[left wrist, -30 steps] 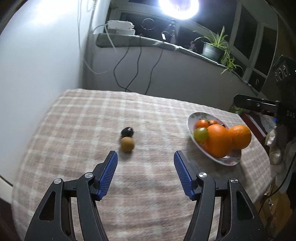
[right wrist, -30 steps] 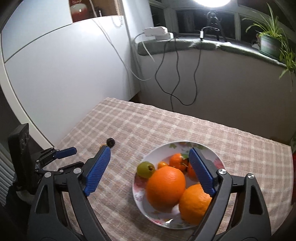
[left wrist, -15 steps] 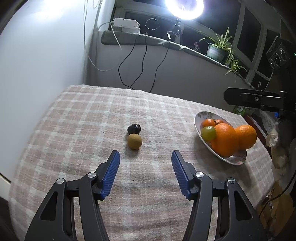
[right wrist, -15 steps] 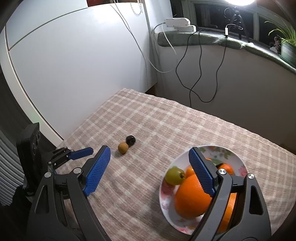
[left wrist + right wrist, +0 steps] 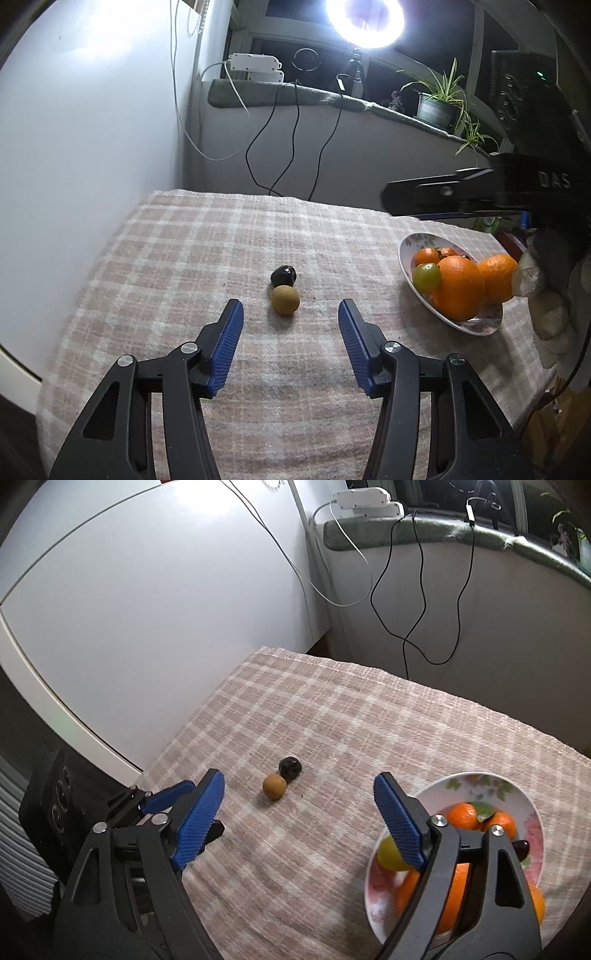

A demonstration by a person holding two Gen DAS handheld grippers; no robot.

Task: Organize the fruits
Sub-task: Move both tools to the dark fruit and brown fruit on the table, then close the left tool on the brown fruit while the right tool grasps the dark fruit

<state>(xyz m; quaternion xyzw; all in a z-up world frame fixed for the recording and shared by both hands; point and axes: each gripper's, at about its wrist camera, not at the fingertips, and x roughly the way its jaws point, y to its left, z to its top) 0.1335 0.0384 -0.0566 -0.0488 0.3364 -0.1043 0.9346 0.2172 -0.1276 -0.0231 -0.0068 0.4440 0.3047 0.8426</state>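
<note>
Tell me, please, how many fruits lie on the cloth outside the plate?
2. A brown round fruit lies mid-table, ahead of the left gripper, and a dark fruit sits just behind it, seemingly touching. None appears hidden.

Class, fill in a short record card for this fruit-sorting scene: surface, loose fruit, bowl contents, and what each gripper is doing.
surface: table under a checked cloth
loose fruit: brown round fruit and dark fruit, touching, on the cloth
bowl: flowered bowl on the cloth, apart from the loose fruit
bowl contents: two big oranges, small orange fruits, one green fruit
left gripper: jaws closing, nothing between them, brown fruit just ahead
right gripper: jaws closing, holds nothing, bowl by one finger
</note>
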